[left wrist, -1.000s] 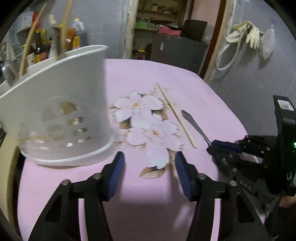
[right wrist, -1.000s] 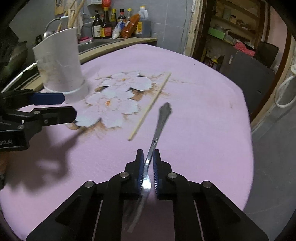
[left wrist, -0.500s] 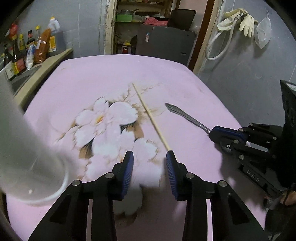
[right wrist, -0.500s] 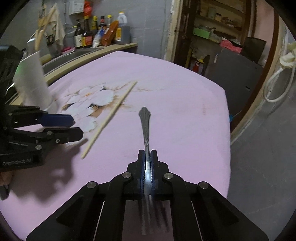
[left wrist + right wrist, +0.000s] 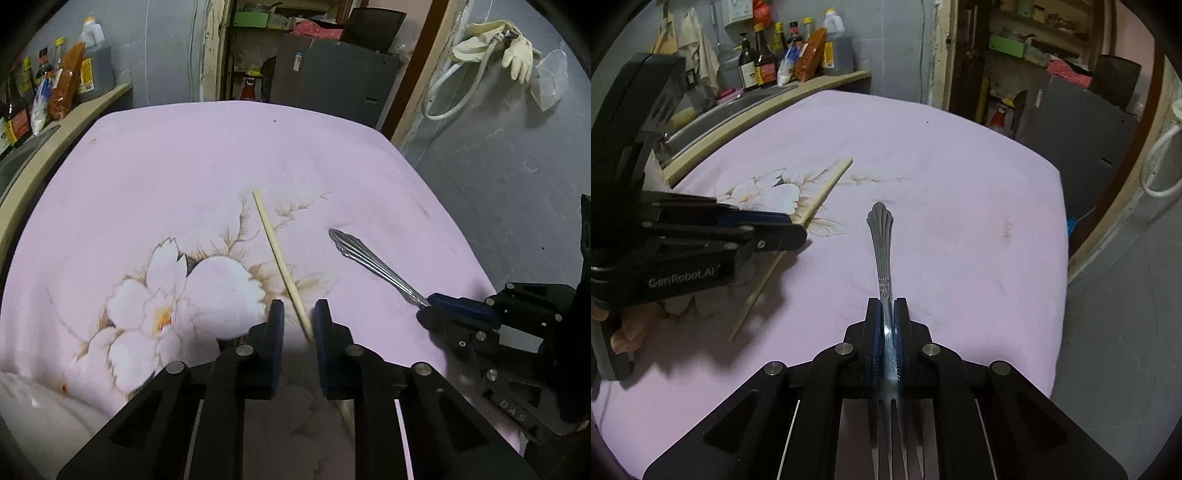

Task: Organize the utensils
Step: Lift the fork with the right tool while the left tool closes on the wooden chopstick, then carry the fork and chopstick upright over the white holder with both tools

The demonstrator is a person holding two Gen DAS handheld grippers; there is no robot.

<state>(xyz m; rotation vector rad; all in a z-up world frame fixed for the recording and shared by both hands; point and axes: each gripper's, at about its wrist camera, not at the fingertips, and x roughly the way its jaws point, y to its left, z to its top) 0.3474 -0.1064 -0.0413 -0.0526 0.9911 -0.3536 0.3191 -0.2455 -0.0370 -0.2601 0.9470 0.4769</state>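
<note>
Right wrist view: fork handle pointing forward, tines toward camera.

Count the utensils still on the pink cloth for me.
2. A wooden chopstick lies between the left gripper's open fingers; a fork is clamped in the right gripper. More may sit out of frame.

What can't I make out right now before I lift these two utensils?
- Left claw on the chopstick: left wrist view shows a gap, so contact is unclear.
- Fork tines: blurred under the right claw.
- White holder: cut off by the left wrist frame corner.
</note>
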